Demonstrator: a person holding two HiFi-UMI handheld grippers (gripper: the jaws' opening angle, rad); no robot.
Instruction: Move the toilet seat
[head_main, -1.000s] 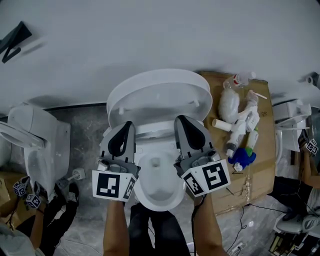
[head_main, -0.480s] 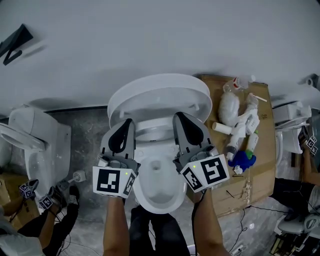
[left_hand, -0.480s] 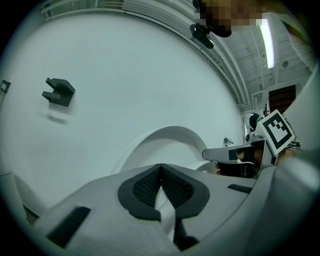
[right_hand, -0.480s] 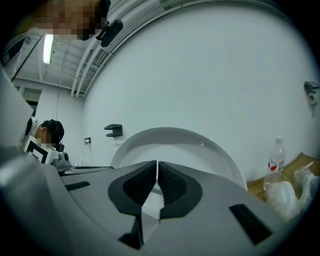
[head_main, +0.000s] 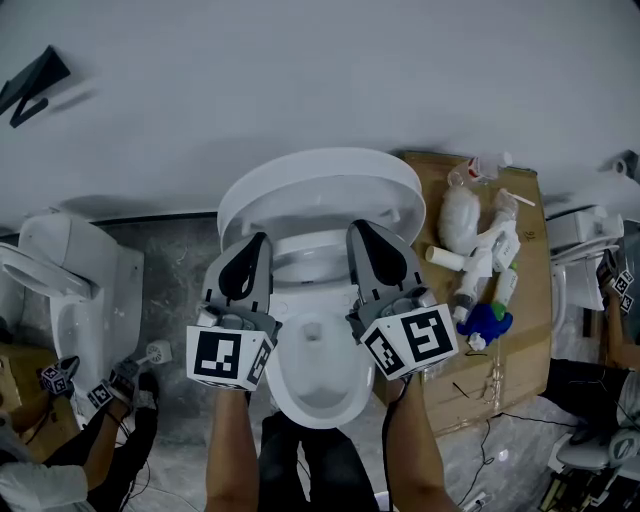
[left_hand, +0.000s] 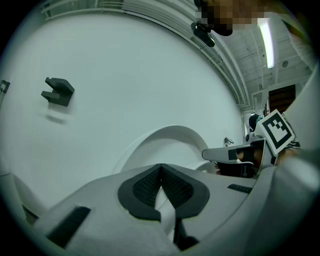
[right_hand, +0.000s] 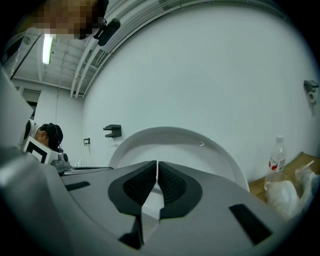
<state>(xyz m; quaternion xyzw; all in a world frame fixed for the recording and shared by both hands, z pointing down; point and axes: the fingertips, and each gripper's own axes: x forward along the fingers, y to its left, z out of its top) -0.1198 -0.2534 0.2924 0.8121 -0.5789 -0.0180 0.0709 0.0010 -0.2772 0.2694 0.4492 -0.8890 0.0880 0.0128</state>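
near toilet seat (head_main: 320, 195), left gripper (head_main: 255, 245), right gripper (head_main: 360, 235), closed

Left claw (head_main: 254, 248) and right claw (head_main: 364, 238): grey shells, black ribbed pads (left_hand: 142, 186), each with a black-and-white marker cube (head_main: 228, 357); dark trousers (head_main: 300, 460).

Test lab or workshop hall, not a home bathroom: a toilet (head_main: 318, 190) and a second toilet (head_main: 75, 270) stand along one bare white wall (head_main: 300, 70) on a grey floor (head_main: 170, 300), with cardboard (head_main: 520, 330) holding bottles (head_main: 478, 252), loose cables (head_main: 487, 430), and an industrial strip light (left_hand: 265, 42) overhead.
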